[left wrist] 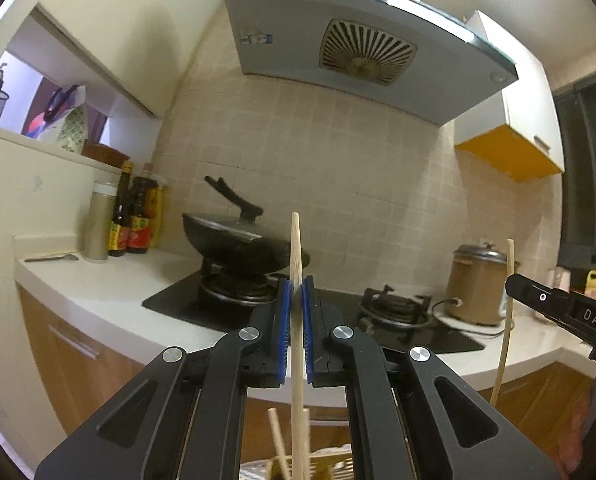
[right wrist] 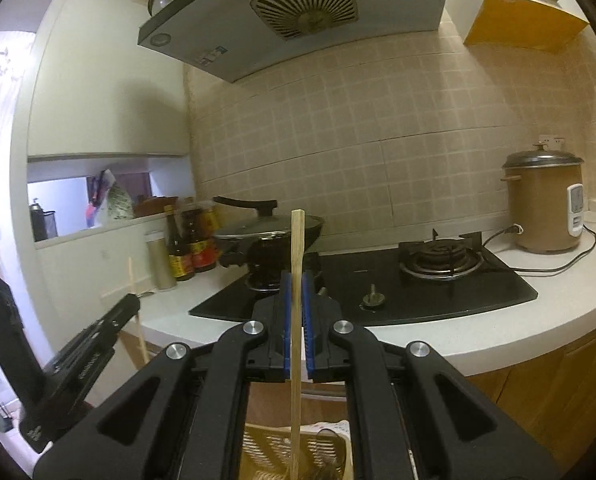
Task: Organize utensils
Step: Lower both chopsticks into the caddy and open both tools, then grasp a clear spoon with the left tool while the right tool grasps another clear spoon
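Note:
My left gripper (left wrist: 296,286) is shut on a wooden chopstick (left wrist: 296,248) that stands upright between its blue pads. Below it a cream slotted utensil basket (left wrist: 337,466) holds another chopstick (left wrist: 278,440). My right gripper (right wrist: 296,280) is shut on a second upright wooden chopstick (right wrist: 297,248), its lower end reaching down into the basket (right wrist: 270,448). The right gripper also shows at the right edge of the left wrist view (left wrist: 511,282) with its chopstick (left wrist: 507,320). The left gripper shows at the left of the right wrist view (right wrist: 132,304).
A white counter (right wrist: 437,344) carries a black gas hob (right wrist: 377,280) with a lidded wok (right wrist: 266,228) on the left burner. Sauce bottles (right wrist: 186,248) stand to the left, a brown rice cooker (right wrist: 545,204) to the right. A range hood (left wrist: 357,40) hangs above.

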Demonstrator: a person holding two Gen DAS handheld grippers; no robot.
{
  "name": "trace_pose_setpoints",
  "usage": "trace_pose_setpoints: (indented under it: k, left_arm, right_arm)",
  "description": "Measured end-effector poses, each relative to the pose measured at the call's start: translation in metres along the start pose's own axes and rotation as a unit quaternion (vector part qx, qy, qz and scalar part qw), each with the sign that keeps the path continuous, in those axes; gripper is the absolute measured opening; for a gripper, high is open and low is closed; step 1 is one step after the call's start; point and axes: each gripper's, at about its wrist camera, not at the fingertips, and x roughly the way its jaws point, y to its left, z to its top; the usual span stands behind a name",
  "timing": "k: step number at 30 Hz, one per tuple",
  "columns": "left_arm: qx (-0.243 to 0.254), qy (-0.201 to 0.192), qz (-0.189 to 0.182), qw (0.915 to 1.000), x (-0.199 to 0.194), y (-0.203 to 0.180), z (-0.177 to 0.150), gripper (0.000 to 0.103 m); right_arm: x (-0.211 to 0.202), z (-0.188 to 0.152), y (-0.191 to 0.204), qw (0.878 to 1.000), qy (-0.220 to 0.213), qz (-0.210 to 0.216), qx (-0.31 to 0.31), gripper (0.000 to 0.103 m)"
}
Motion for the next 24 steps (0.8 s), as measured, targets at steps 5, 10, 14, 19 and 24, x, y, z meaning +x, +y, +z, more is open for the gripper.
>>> trace_pose_setpoints:
  k: [5, 10, 14, 19, 24]
  left_arm:
    - [-0.012, 0.002, 0.011, 0.9999, 0.006, 0.011, -0.014, 0.004]
    - [-0.009, 0.002, 0.011, 0.9999, 0.007, 0.012, -0.024, 0.004]
    - [-0.005, 0.003, 0.008, 1.0000, 0.000, 0.012, -0.028, 0.005]
    - [-0.020, 0.015, 0.003, 0.9997, -0.015, 0.021, -0.026, 0.034]
    - [-0.030, 0.023, -0.001, 0.9993, -0.038, 0.027, -0.017, 0.040]
  right_arm:
    - [0.012, -0.018, -0.010, 1.000, 0.010, -0.010, 0.014, 0.004]
    - [0.012, -0.027, -0.010, 1.000, 0.017, -0.009, 0.012, 0.004]
    - [0.003, -0.034, -0.002, 1.000, 0.017, -0.002, -0.004, 0.004]
    - [-0.008, -0.035, 0.004, 0.999, 0.034, 0.013, -0.019, 0.010]
    - [-0.029, -0.035, 0.001, 0.999, 0.048, 0.010, -0.011, 0.030]
